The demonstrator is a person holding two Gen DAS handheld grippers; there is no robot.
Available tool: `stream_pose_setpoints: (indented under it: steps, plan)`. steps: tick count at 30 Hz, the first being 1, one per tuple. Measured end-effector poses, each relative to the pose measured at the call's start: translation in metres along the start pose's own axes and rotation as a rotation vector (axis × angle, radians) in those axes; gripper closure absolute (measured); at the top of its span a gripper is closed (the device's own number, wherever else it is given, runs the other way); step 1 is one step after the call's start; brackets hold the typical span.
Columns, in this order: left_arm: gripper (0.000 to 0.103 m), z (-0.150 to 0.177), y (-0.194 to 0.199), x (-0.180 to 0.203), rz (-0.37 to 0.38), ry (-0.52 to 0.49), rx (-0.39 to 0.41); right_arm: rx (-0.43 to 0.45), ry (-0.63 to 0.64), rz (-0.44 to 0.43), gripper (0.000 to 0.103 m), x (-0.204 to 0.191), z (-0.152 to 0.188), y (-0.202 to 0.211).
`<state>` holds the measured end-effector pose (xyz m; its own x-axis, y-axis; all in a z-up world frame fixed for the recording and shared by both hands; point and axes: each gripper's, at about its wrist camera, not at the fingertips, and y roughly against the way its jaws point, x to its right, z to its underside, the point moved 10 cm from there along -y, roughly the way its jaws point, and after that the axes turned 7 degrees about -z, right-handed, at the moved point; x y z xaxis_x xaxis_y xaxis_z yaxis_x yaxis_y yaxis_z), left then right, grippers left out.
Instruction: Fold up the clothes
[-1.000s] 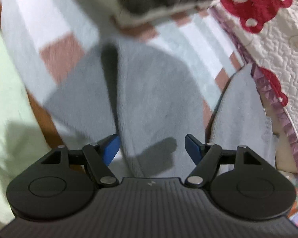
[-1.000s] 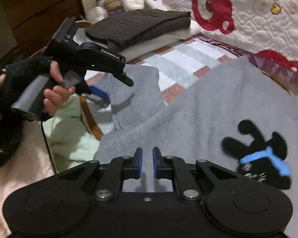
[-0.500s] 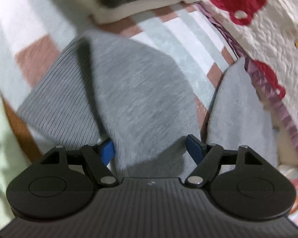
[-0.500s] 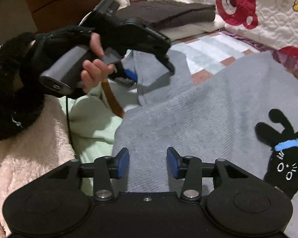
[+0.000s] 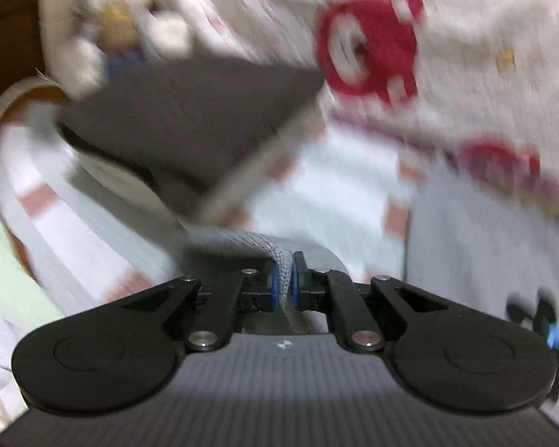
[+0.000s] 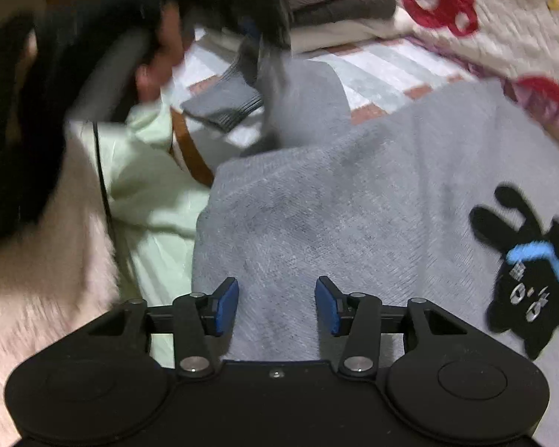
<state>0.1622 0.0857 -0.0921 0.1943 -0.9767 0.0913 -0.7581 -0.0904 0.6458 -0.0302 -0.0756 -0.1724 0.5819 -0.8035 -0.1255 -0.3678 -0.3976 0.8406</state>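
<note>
In the right wrist view, a bare hand (image 6: 156, 52) in a dark fuzzy sleeve (image 6: 15, 130) grips the left tool's grey handle, ahead and to the left of the right tool (image 6: 277, 305). The left tool tips downward there, holding up the sleeve of the grey sweater (image 6: 302, 97) above the bed. That hand and the tool's head are smeared with blur, so the fingers' exact hold cannot be made out.

The left wrist view is also heavily blurred. Beyond the left tool (image 5: 284, 279) lie a dark folded garment (image 5: 190, 119) on a pale one, a soft toy (image 5: 119, 37) further off to the left, and a quilt with red bears (image 5: 369, 48) to the right; details are lost.

The left tool's blue pads are closed on a ribbed grey fold of the sweater, pinched upright between them.

The right tool points steeply down over the sweater's body (image 6: 354, 205), which spreads on the bed directly ahead of it, its black rabbit patch (image 6: 529, 275) to the right. Its jaws are opening, the pads apart above the fabric, pressing on nothing. A pale green cloth (image 6: 149, 186) lies to its left.
</note>
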Motion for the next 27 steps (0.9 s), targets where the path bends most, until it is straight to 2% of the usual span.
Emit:
stream_pose_setpoints:
  steps: [2, 3, 8, 10, 12, 13, 17, 19, 21, 22, 24, 27]
  plan:
    - [0.097, -0.016, 0.014, -0.029, -0.015, 0.104, 0.052, -0.021, 0.095, 0.035, 0.051, -0.008, 0.003, -0.001]
    - [0.097, -0.022, 0.017, -0.043, -0.020, 0.145, 0.073, -0.027, 0.102, 0.034, 0.051, -0.009, 0.005, -0.002]
    - [0.097, -0.019, 0.002, -0.069, -0.045, 0.210, 0.056, -0.053, 0.125, 0.030, 0.051, -0.011, 0.010, -0.006]
    - [0.097, -0.030, 0.014, -0.074, -0.079, 0.215, 0.123, -0.049, 0.118, 0.034, 0.051, -0.009, 0.008, -0.005]
    - [0.098, -0.043, 0.032, -0.087, -0.148, 0.215, 0.226, -0.043, 0.111, 0.037, 0.051, -0.007, 0.008, -0.003]
    - [0.103, -0.049, 0.042, -0.093, -0.182, 0.214, 0.276, -0.040, 0.105, 0.036, 0.051, -0.006, 0.008, -0.002]
    - [0.101, -0.053, 0.027, -0.099, -0.277, 0.053, 0.256, -0.058, 0.066, 0.023, 0.048, -0.001, 0.012, -0.007]
    - [0.099, -0.033, -0.002, -0.098, -0.158, 0.131, 0.083, -0.073, 0.062, 0.021, 0.047, -0.002, 0.013, -0.011]
    - [0.092, -0.007, -0.026, -0.096, -0.065, 0.227, -0.086, -0.057, 0.054, 0.017, 0.047, -0.003, 0.009, -0.008]
    - [0.083, 0.005, -0.036, -0.095, -0.019, 0.274, -0.170, -0.042, 0.043, 0.011, 0.047, -0.003, 0.006, -0.005]
    - [0.077, 0.023, -0.047, -0.092, 0.017, 0.310, -0.264, 0.010, -0.027, -0.048, 0.047, -0.003, -0.003, 0.002]
    - [0.066, 0.030, -0.052, -0.090, 0.029, 0.326, -0.289, 0.061, -0.067, -0.134, 0.047, -0.011, -0.013, 0.008]
